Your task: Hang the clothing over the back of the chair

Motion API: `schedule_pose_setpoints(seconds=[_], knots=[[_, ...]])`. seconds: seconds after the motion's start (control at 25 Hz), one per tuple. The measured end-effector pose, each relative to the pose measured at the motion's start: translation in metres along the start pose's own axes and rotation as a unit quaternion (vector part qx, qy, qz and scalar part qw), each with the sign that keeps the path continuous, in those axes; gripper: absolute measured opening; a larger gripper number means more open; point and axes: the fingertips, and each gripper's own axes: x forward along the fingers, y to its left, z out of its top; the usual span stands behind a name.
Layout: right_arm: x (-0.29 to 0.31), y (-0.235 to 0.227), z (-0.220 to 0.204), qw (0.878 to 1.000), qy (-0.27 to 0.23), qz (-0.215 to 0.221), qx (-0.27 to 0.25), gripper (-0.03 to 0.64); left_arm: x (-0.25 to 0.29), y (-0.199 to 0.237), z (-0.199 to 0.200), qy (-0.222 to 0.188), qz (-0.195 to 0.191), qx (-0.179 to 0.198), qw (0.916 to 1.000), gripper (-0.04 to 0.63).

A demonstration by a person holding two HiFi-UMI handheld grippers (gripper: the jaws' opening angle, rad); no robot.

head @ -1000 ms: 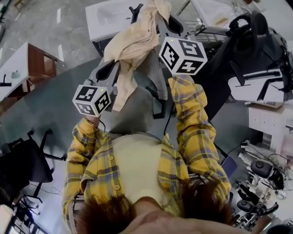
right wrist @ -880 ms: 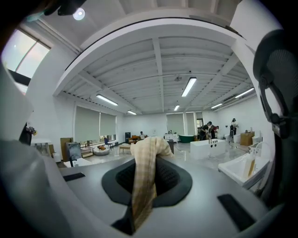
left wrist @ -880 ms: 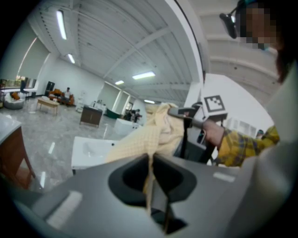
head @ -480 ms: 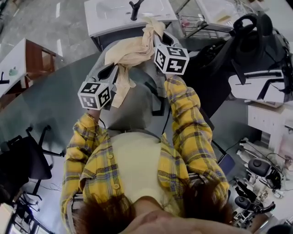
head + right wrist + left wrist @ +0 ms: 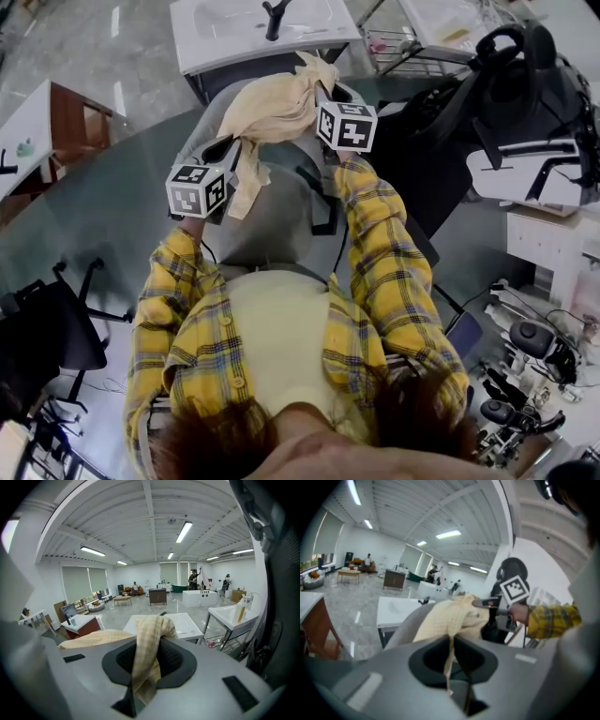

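My left gripper [image 5: 451, 641] was clamped shut on a thin strip of the cloth [image 5: 449, 616], which ran down between the pinched jaws. My right gripper [image 5: 142, 644] was closed tight on a thicker fold of the same cloth, and that fold spilled back toward its camera. In the head view the two tools stood at either end of the cloth. The left one's marker cube [image 5: 199, 190] sat low by the chair's left side, and the right one's cube [image 5: 347, 127] sat near the chair's top right corner. Both tools pointed away from me and somewhat downward.

The cloth, pale beige with a fine check, lay bunched along the top edge of the grey chair [image 5: 277, 225], reaching across its back from one gripper to the other. One loose tail hung down the near face of the chair back, just beside the left gripper. In the left gripper view the rounded top of the chair back showed under the cloth. There too my right hand [image 5: 518, 614], in its yellow checked sleeve [image 5: 551, 619], held the other tool just past the chair. I couldn't tell how much of the cloth's weight the chair was carrying.

Beyond the chair stood a white washbasin [image 5: 234, 33] with a black tap [image 5: 274, 14]. A wooden desk [image 5: 70, 122] stood well off to the chair's left, and a black seat [image 5: 516, 84] was close on its right.
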Motion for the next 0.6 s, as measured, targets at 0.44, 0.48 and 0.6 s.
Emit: schedule_pose_setpoints(seconds=[0.44, 0.48, 0.6], knots=[[-0.001, -0.012, -0.032, 0.999, 0.034, -0.015, 0.023, 0.052, 0.009, 0.007, -0.017, 0.017, 0.009, 0.021, 0.9996, 0.035], [-0.002, -0.012, -0.033, 0.999, 0.036, -0.018, 0.025, 0.058, 0.008, 0.007, -0.017, 0.020, 0.009, 0.023, 0.9995, 0.035], [-0.006, -0.012, -0.036, 0.998, 0.042, -0.023, 0.029, 0.075, 0.008, 0.008, -0.018, 0.022, 0.012, 0.024, 0.9994, 0.035]])
